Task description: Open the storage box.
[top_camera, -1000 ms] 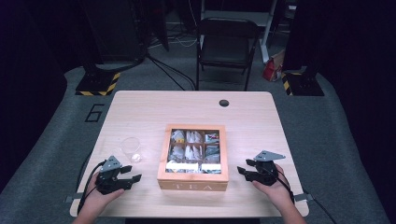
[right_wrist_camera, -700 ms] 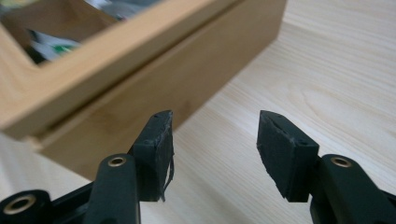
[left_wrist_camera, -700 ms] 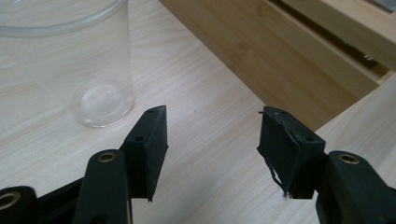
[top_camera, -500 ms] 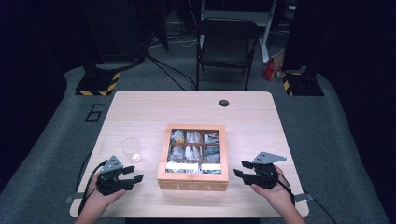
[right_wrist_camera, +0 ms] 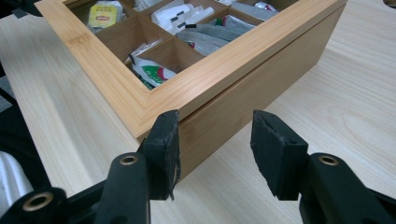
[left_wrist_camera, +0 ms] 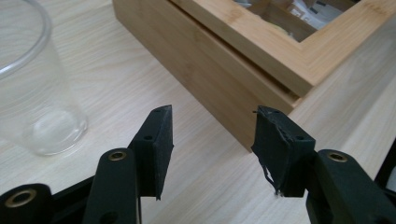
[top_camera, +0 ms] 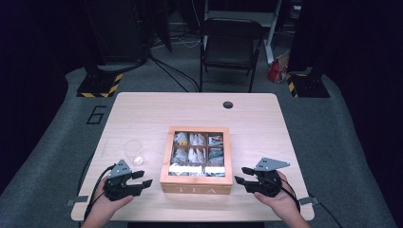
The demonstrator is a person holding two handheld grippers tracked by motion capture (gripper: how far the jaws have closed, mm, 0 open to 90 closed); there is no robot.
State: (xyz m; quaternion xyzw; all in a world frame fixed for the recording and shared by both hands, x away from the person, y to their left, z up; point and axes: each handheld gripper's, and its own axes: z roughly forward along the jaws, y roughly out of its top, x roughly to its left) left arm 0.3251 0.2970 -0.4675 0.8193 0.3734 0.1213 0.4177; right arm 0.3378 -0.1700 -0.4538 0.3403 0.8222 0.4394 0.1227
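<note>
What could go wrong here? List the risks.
1. The left gripper sits close to the clear cup; a swing could tip it.
2. Both sets of jaws, just closing with nothing between them, aim at corners of the tea box; the right gripper could shove it instead of gripping.

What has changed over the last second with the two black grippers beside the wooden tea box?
Left gripper and right gripper have each edged inward toward the wooden tea box, their jaws just closing somewhat with nothing between them. Neither touches the box. The box, the clear plastic cup and the light wooden table stayed put.
</note>
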